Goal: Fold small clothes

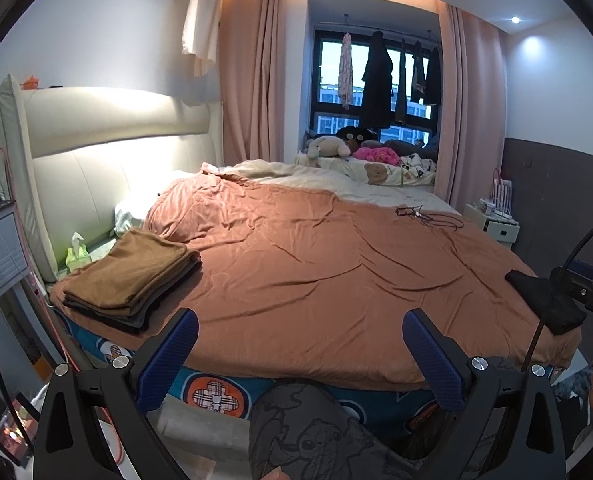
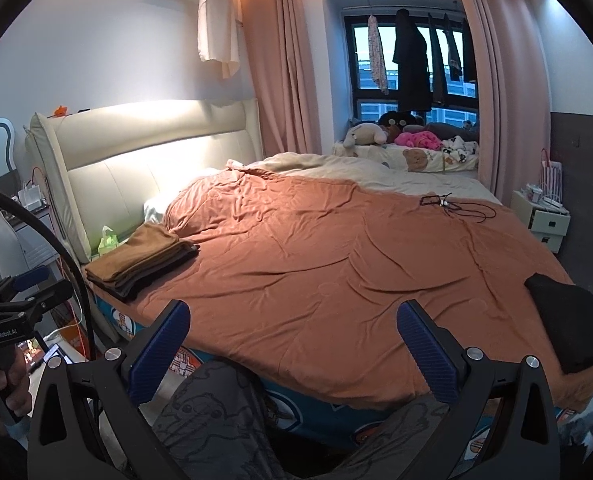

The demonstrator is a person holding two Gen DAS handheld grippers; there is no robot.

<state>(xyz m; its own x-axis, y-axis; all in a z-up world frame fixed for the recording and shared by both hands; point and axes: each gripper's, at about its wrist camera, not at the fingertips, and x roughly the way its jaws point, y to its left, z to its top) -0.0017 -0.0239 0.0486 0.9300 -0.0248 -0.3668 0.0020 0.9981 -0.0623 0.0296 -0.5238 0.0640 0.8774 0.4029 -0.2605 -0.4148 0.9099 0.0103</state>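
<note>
Rust-orange bedspread, brown folded stack

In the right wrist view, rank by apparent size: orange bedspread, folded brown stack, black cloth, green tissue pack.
1. orange bedspread
2. folded brown stack and black cloth: look alike, and the cloth lies nearer, so unranked
3. green tissue pack

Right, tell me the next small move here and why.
Probably bring the right gripper toward the black garment at the bed's near right edge. Both it and the left gripper are open and hold nothing, the brown folded stack already lies done at the left, and the black piece looks like the only small item within reach.
</note>
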